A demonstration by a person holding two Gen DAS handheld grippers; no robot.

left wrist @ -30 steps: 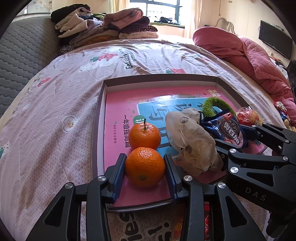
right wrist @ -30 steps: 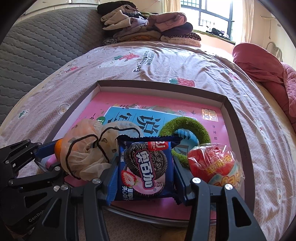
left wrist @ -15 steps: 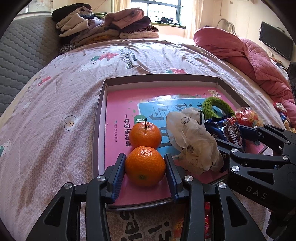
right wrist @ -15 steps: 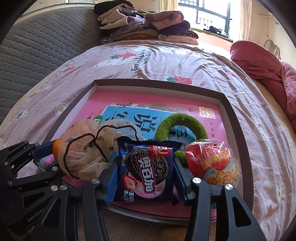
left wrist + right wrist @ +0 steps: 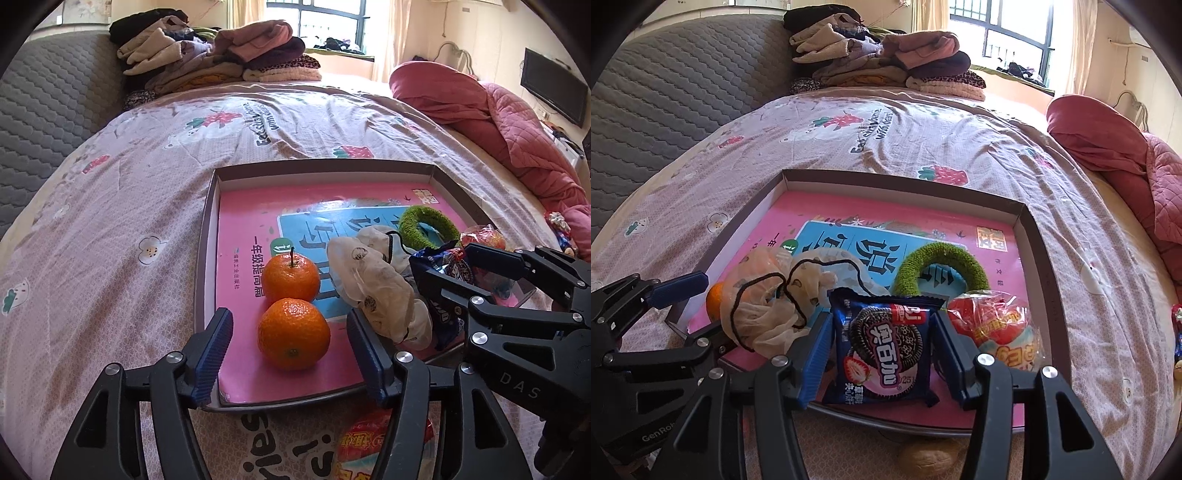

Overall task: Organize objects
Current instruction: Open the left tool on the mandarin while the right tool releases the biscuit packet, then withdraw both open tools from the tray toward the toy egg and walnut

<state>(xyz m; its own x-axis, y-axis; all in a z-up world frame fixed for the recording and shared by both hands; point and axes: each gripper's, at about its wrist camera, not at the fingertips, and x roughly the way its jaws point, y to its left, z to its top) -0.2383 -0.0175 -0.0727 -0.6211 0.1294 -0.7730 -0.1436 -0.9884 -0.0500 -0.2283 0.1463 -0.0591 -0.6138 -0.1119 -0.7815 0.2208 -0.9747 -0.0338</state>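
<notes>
A shallow brown tray point(image 5: 207, 258) lined with a pink book lies on the bed. Two oranges rest at its near left. The near orange point(image 5: 293, 334) sits between the jaws of my left gripper point(image 5: 288, 326), which are opening; there is a gap on each side. The far orange point(image 5: 290, 277) is just behind it. My right gripper point(image 5: 882, 354) holds a blue cookie packet point(image 5: 882, 343) low over the tray's near edge, with its pads against the packet's sides and its jaws easing apart. A cream drawstring pouch point(image 5: 764, 295), a green fuzzy ring point(image 5: 942, 266) and a red candy bag point(image 5: 997, 328) are also in the tray.
A walnut point(image 5: 931, 458) and a red snack packet point(image 5: 369, 439) lie on the sheet in front of the tray. Folded clothes point(image 5: 221, 55) are piled at the bed's head. A pink quilt point(image 5: 498, 122) is bunched on the right, and small wrapped sweets point(image 5: 1176, 332) lie by the right edge.
The left jaws have spread apart and let go of the near orange, which stays where it was on the tray. The right gripper keeps the cookie packet and has barely shifted.
</notes>
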